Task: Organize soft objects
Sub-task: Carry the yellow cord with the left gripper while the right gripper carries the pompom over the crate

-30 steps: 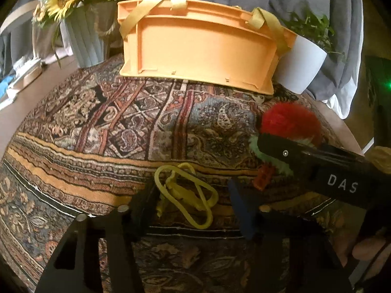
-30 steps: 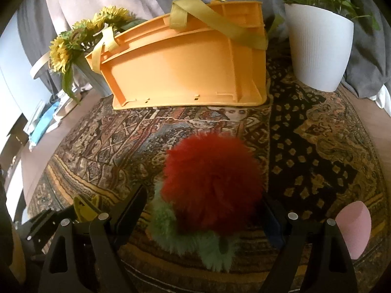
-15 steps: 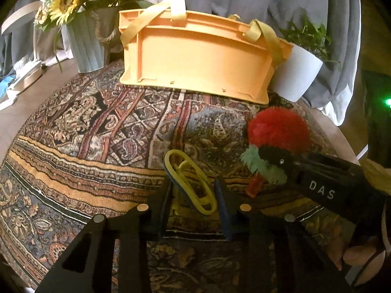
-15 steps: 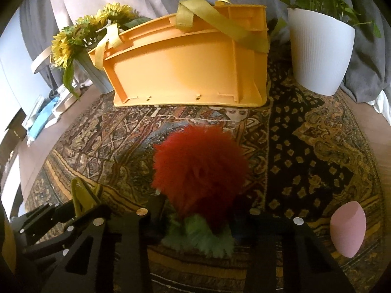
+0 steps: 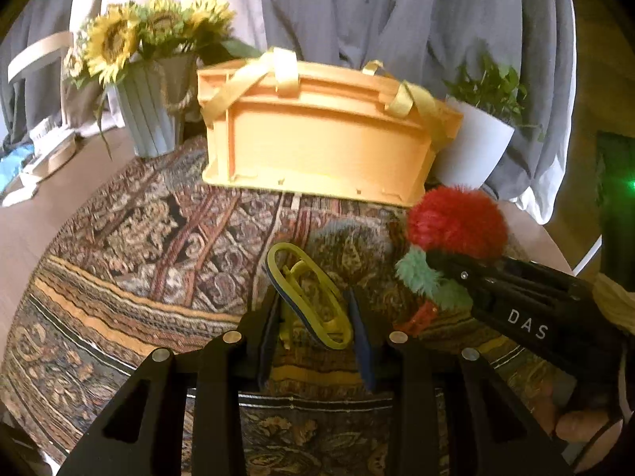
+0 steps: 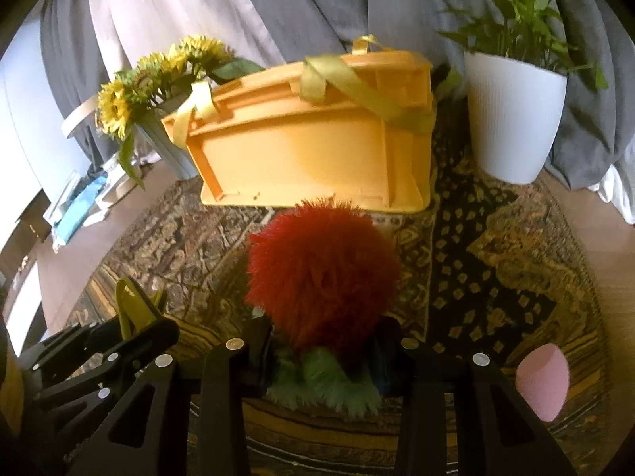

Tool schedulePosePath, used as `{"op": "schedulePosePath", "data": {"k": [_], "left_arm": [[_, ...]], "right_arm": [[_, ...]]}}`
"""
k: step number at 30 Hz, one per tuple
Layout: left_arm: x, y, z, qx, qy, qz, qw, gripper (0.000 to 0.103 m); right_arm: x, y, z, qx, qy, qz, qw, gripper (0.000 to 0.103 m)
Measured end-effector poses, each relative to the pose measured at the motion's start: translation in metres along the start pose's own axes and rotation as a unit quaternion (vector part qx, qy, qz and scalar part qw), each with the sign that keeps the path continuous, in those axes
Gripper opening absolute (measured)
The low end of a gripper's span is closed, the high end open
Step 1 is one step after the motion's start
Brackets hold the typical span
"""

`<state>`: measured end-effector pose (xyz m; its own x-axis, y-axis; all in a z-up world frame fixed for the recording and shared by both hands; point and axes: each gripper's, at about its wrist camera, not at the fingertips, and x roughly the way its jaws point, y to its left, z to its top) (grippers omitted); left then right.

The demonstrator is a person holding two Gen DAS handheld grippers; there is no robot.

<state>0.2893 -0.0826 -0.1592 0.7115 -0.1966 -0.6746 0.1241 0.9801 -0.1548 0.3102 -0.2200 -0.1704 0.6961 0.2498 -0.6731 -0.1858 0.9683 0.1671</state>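
My left gripper (image 5: 313,325) is shut on a yellow rubber band toy (image 5: 305,297), which hangs lifted off the patterned cloth (image 5: 139,238). My right gripper (image 6: 321,353) is shut on a fluffy red pom-pom with green fringe (image 6: 321,273), also raised above the cloth. From the left wrist view, the right gripper (image 5: 440,265) and its pom-pom (image 5: 456,222) are at the right. The left gripper (image 6: 139,317) with the yellow toy (image 6: 131,301) appears low on the left of the right wrist view. An orange basket with yellow straps (image 5: 321,139) (image 6: 313,142) stands behind both.
A sunflower vase (image 5: 147,111) stands left of the basket and a white plant pot (image 6: 512,119) right of it. A pink egg-shaped sponge (image 6: 541,380) lies on the cloth at the right. Grey curtains hang behind. Papers lie at the far left on the table (image 5: 24,238).
Both grippers closed, the left on the yellow toy and the right on the pom-pom. Both then rose, lifting their objects off the cloth.
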Motion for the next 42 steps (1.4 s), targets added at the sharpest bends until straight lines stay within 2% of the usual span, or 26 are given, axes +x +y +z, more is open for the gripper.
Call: {"op": "schedulePosePath", "data": {"k": [23,42], "left_arm": [[-0.067,-0.001,0.073,0.029,-0.110,-0.015,0.9934,0.034],[-0.076,0.006,0.148,0.078,-0.184,-0.030,0.9794,0.034]], "right_arm": [[-0.072,0.029,0.064,-0.002,-0.107,-0.007,0.994,0.038],[-0.087,0.051,0.129,0.003,-0.182,-0.032,0.983,0.038]]}}
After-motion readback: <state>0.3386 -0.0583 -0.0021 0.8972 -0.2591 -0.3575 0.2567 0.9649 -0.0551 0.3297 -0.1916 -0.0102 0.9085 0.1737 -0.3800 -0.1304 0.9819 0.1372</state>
